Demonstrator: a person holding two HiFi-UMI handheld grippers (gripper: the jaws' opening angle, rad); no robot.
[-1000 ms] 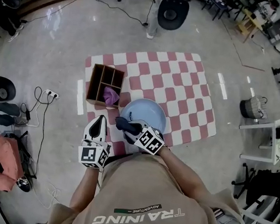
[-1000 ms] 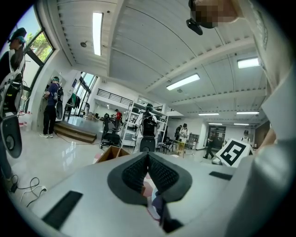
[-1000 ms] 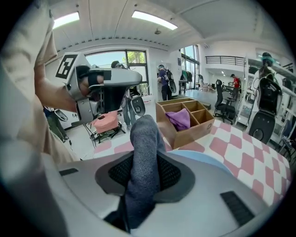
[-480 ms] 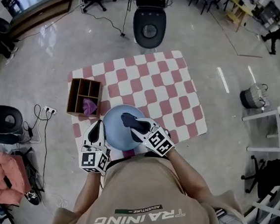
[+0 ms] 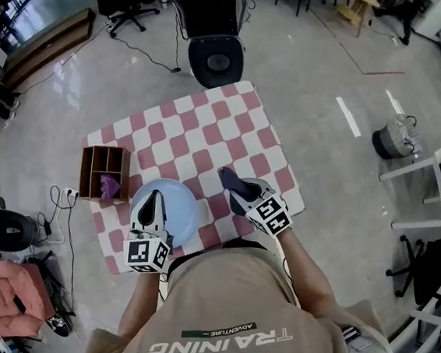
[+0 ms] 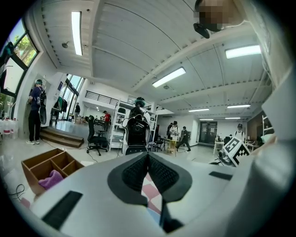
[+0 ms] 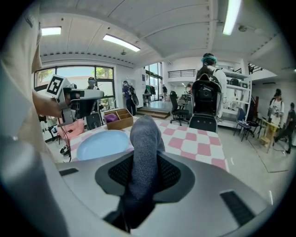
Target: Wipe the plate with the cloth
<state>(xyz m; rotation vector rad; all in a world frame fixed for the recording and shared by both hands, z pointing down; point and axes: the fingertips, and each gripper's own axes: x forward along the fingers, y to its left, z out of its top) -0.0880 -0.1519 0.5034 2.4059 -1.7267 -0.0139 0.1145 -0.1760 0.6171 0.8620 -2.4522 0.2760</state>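
I note a glossy grey floor (image 5: 322, 104) carrying a pink-and-white checkered mat (image 5: 200, 142). A black office chair (image 5: 216, 30) stands at the mat's far edge. Ceiling strip lights (image 6: 169, 77) are lit. Windows (image 6: 21, 46) sit at left.

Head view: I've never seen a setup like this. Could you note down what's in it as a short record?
Setting: checked mat on the floor
Plate: light blue, bare, on the mat's near side
Left gripper: shut, holding nothing, over the plate
Right gripper: shut on a grey cloth, over the mat to the right of the plate
Wooden box: left of the plate, with a purple cloth in one compartment
Wiping: grey cloth is off the plate at this moment
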